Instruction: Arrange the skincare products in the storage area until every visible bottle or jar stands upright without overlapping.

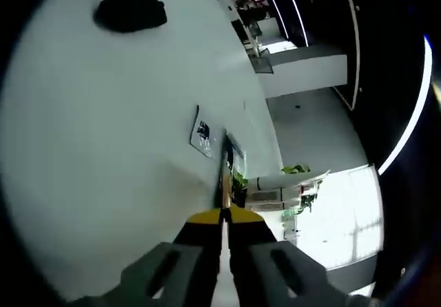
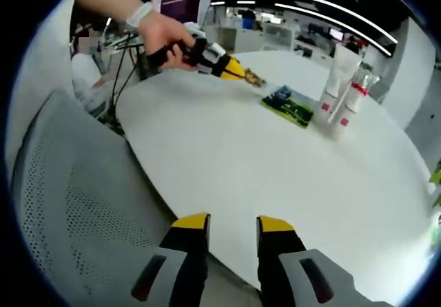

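Note:
In the right gripper view two white tubes with red labels (image 2: 329, 87) (image 2: 351, 95) stand upright, close together, at the far right of the round white table (image 2: 275, 162). A hand holds my left gripper (image 2: 238, 71) low over the far side of the table, shut on a small gold-brown item (image 2: 253, 80). In the left gripper view the yellow-tipped jaws (image 1: 224, 214) are pressed together with that thin gold item (image 1: 224, 188) sticking out ahead of them. My right gripper (image 2: 232, 224) hangs open over the table's near edge, holding nothing.
A flat green printed pack (image 2: 289, 104) lies just left of the tubes and appears as a card (image 1: 201, 136) ahead of the left jaws. A black lump (image 1: 131, 9) lies on the table farther off. A grey mesh chair (image 2: 69, 204) stands by the near edge; a monitor (image 2: 182, 4) stands behind.

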Tool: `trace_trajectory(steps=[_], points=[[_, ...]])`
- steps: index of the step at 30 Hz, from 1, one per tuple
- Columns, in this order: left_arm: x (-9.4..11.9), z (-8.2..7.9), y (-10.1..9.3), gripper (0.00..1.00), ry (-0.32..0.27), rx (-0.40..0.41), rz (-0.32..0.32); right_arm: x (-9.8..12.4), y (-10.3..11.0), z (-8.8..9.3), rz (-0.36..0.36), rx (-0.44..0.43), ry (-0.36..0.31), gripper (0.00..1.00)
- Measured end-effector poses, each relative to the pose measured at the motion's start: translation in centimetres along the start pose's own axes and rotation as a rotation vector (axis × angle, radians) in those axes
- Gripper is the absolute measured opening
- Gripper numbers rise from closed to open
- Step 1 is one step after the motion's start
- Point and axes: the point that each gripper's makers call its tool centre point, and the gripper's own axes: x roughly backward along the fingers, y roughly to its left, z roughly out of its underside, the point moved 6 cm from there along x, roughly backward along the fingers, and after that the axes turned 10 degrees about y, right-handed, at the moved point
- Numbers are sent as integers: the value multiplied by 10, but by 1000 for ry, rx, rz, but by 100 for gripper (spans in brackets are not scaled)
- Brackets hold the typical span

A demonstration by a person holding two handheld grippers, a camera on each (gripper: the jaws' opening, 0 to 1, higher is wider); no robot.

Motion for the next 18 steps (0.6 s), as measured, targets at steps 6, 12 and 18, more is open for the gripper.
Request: trace_trajectory(steps=[6, 12, 18], points=[[-9, 1, 7, 0, 24, -26, -30, -1, 0, 1, -2, 0, 9, 27], [-10, -2, 14, 0, 29, -71, -76, -2, 1, 2, -8, 4, 19, 26], [-10, -9, 17, 0, 13, -55, -87, -3, 2, 3, -13, 6, 26, 25]])
